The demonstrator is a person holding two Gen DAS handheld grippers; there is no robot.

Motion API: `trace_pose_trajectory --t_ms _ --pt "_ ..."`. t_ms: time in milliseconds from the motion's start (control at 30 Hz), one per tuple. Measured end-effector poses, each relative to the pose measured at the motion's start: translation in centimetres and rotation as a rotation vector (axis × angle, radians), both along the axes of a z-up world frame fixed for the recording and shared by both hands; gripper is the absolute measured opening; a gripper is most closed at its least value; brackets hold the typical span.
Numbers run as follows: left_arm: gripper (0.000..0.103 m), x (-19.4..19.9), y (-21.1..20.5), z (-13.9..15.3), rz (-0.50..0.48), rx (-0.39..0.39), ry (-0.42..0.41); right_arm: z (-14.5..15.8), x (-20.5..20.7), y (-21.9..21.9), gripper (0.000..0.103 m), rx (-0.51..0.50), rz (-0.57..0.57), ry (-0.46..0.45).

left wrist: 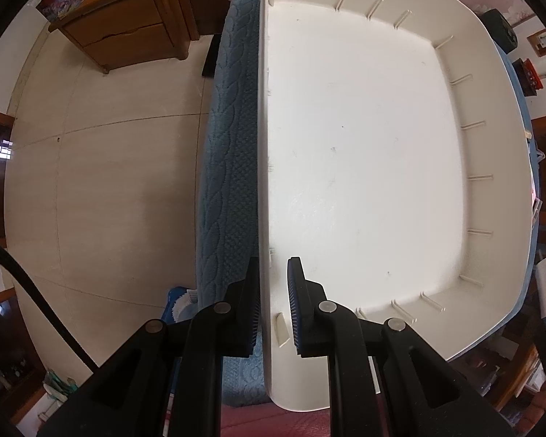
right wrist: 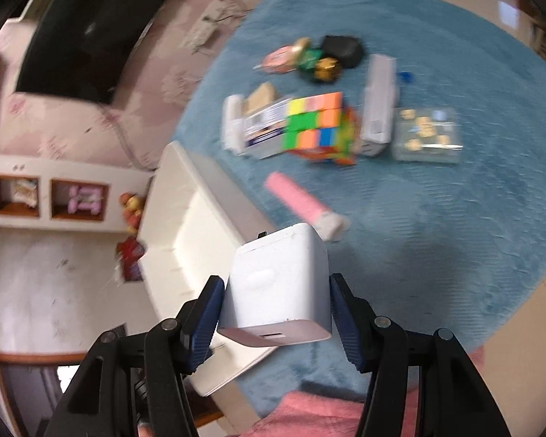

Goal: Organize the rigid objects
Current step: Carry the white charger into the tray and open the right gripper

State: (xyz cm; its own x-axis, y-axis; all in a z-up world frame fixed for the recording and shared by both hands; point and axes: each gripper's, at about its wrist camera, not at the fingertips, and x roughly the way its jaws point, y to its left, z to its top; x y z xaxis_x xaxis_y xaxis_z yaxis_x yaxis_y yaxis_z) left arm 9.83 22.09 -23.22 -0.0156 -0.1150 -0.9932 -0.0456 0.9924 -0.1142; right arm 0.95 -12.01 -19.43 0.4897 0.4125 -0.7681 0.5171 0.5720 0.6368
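**Charger in the right tool, tray steadied by the left**

The tray, the largest thing here, is a wide white plastic bin, stiff and light, bare inside as far as shows; its thin rim is the natural place to hold it. The left tool has its jaws nearly together astride that rim, one pad outside and one inside, though the inner pad seems to stand a little off the wall. The tray lies on a blue bed cover

The charger, a small white cube, is hard, smooth and likely a bit slippery, so its flat opposite faces suit the pads best. The right tool holds it so, jaws about half open and closed on its sides, just beside the tray's near corner and above the cover

Beyond the tray lie a colour cube and a pink tube, well apart from the tool
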Motion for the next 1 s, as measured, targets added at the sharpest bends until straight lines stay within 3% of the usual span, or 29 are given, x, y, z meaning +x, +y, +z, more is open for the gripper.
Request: trace_pose_trajectory --t_ms 600,633,667,700,767,1000 --pt "0.015 0.0 -0.2 0.6 -0.006 -0.006 -0.021 3.7 6.3 9.5 0.058 -0.185 0.445 -0.169" --pt "0.015 0.0 -0.2 0.6 -0.007 -0.006 -0.022 3.6 6.7 9.9 0.055 -0.192 0.465 -0.173" --pt "0.015 0.0 -0.2 0.6 -0.007 -0.009 -0.024 3.6 7.3 10.6 0.039 -0.21 0.485 -0.18" --pt "0.015 0.0 -0.2 0.6 -0.006 -0.012 -0.025 3.4 7.9 11.1 0.033 -0.201 0.505 -0.191" --pt "0.015 0.0 -0.1 0.6 -0.004 -0.017 -0.026 2.9 8.9 11.8 0.025 -0.155 0.534 -0.205" --pt "0.015 -0.1 0.2 0.9 -0.004 -0.017 -0.038 1.8 10.4 14.7 0.025 -0.164 0.615 -0.187"
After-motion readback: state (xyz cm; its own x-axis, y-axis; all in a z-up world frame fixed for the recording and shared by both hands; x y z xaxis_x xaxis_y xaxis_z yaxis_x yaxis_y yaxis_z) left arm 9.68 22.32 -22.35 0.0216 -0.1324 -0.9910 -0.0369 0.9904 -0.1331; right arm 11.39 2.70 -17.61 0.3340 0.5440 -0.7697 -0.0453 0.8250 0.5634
